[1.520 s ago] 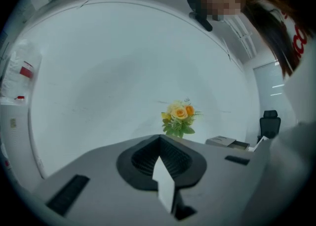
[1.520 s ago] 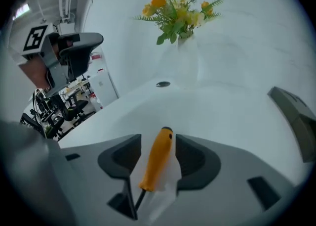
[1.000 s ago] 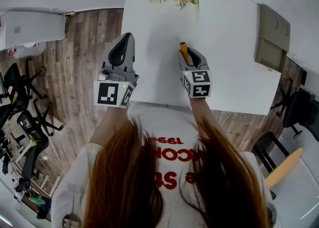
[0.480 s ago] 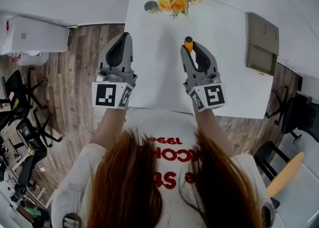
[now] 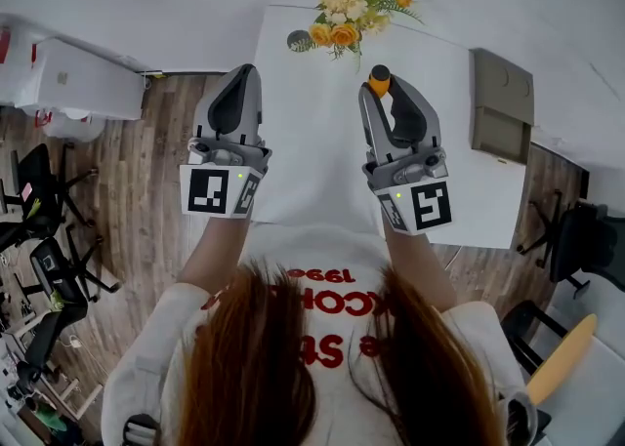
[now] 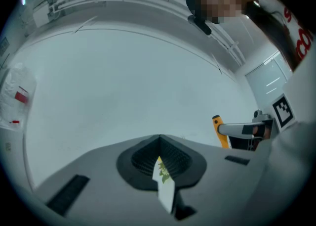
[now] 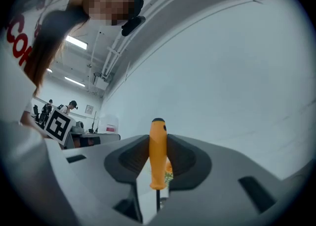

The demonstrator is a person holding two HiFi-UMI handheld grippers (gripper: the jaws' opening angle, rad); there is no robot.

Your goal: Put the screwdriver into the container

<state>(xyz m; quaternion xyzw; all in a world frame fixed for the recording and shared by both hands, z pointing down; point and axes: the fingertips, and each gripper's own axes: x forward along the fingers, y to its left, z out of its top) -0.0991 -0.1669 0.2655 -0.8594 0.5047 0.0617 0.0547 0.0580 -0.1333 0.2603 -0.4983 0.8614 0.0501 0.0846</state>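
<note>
My right gripper point(image 5: 387, 86) is shut on the screwdriver point(image 5: 378, 79), raised above the white table point(image 5: 303, 141). Its orange handle point(image 7: 158, 153) stands upright between the jaws of the right gripper point(image 7: 158, 143), with the dark shaft running down below it. The left gripper view also catches that screwdriver point(image 6: 220, 131) off to the right. My left gripper point(image 5: 238, 78) is held level beside it, over the table's left edge, shut with nothing in it; in its own view the left gripper point(image 6: 159, 146) shows only a thin slit. The grey-green container point(image 5: 501, 102) sits at the table's right edge.
A bunch of yellow and white flowers point(image 5: 352, 10) lies at the table's far edge, with a small dark round object point(image 5: 299, 40) beside it. Wooden floor, a white cabinet point(image 5: 83, 78) and office chairs point(image 5: 39, 210) are to the left.
My right gripper has risen and tilted up with the screwdriver, moving forward and right. The left gripper has barely moved. The table looks farther below.
</note>
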